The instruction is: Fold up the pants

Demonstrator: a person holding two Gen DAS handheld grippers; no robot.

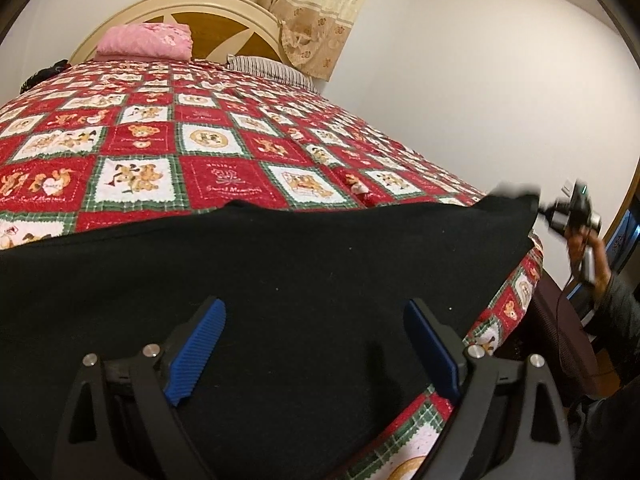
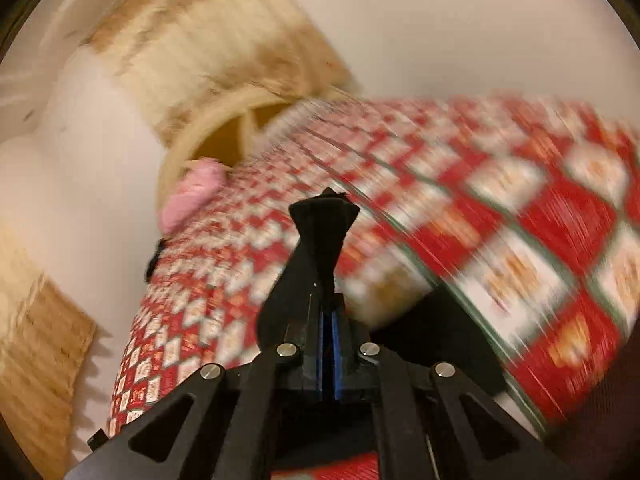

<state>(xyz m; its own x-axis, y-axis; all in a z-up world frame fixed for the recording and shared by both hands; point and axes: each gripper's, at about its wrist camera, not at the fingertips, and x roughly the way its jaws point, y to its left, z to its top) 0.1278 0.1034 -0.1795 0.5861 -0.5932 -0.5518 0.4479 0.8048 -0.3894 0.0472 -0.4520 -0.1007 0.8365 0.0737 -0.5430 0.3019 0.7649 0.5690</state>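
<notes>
Your left gripper (image 1: 316, 344) fingers are spread over the pants (image 1: 280, 264); the right gripper (image 2: 329, 320) pinches a corner, which may slip out.

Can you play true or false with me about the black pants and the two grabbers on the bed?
1. The pants are black. True.
2. The left gripper is pinching the pants. False: its jaws stand wide open above the cloth.
3. The right gripper is shut on the pants. True.
4. The quilt is plain blue. False: it is red, white and green checks.
5. A pink pillow lies by the headboard. True.
</notes>
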